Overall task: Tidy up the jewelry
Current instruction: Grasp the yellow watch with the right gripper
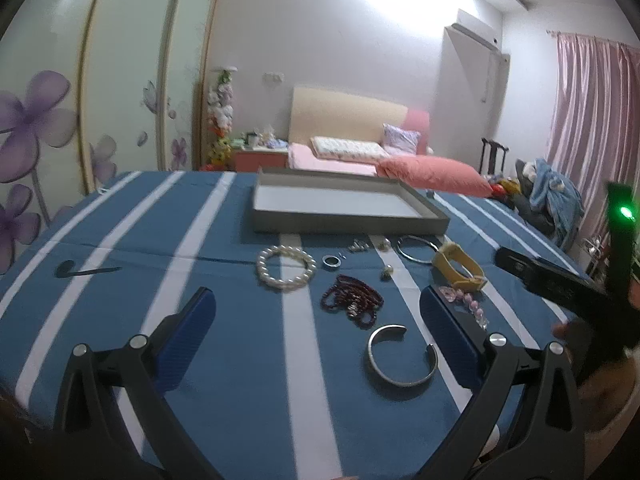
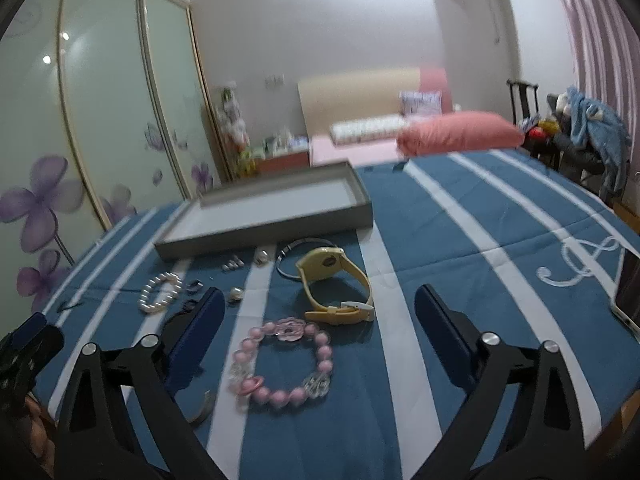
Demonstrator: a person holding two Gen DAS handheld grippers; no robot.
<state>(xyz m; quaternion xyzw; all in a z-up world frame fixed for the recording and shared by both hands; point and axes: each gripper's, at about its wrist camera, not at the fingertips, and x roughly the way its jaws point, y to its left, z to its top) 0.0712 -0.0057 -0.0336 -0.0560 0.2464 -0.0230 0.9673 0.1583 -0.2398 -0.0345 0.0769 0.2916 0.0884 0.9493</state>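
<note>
While both my left gripper [image 1: 316, 312] and right gripper [image 2: 320, 312] hang wide open over the blue striped tablecloth [image 1: 224, 360], jewelry's scattered near me: pink bead bracelet [image 2: 282, 362], yellow watch [image 2: 336, 284], silver cuff [image 1: 400, 356]. Gray tray [image 1: 344, 226] sits farther back, bed [image 1: 360, 156] behind.

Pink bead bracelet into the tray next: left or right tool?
Right, probably. The right tool is open with the pink bead bracelet lying directly between its fingers. In the left view the bracelet sits off to the side, partly behind the left tool's finger. The tray is empty.
</note>
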